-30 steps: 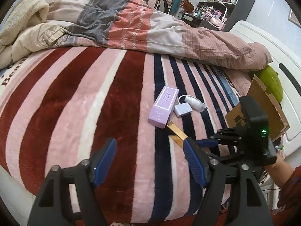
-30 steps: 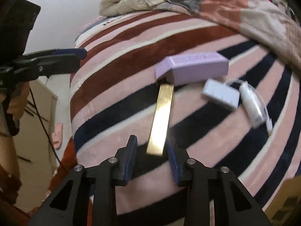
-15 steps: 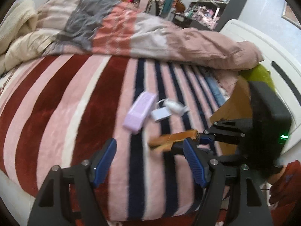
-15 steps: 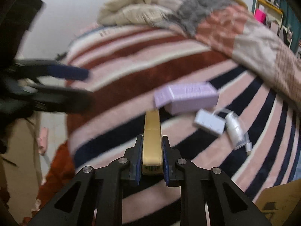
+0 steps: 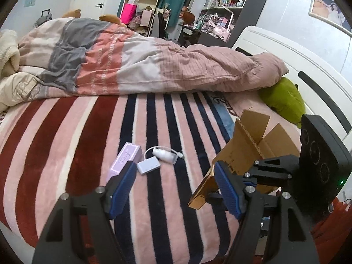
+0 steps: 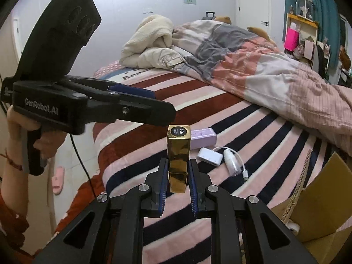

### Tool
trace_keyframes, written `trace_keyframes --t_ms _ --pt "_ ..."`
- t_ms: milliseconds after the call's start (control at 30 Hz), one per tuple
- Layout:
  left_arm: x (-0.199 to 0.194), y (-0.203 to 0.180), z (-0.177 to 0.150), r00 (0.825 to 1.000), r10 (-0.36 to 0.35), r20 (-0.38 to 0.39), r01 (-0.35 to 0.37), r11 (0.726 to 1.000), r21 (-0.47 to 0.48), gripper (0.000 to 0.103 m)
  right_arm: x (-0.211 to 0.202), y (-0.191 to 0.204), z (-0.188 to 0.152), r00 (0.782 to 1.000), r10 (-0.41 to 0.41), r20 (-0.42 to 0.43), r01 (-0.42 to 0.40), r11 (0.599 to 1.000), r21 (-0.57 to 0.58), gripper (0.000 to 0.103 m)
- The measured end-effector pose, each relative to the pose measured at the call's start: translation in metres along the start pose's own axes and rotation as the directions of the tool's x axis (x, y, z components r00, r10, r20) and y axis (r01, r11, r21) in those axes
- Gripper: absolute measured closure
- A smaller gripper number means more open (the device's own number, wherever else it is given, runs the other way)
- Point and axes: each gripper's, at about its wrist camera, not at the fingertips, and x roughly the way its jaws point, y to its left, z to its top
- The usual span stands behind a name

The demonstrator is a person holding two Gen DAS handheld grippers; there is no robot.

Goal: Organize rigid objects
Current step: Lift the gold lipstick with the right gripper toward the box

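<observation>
My right gripper [image 6: 177,177] jaws just clenched the gold lipstick [image 6: 177,156], lifting it off the bed beside the cardboard box [image 6: 316,200]; left gripper [image 5: 173,187] jaws released, empty.

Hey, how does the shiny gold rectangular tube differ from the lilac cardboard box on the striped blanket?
The gold rectangular tube is mirror-shiny; the lilac cardboard box is matte with printed text. The tube is lifted off the bed, clamped in the right gripper; the box lies flat on the striped blanket, untouched. The tube shows a round "636" label on its end; the box shows none. Both are slim rectangular blocks.
</observation>
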Motion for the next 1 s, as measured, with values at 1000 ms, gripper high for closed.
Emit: trace_keyframes --t_ms 1000 --pt "-0.013 0.106 -0.059 0.992 0.113 -0.054 -0.119 0.987 -0.106 0.033 0.145 0.027 -0.035 0.977 -0.089 -0.191 0.095 0.995 0.023 0.090"
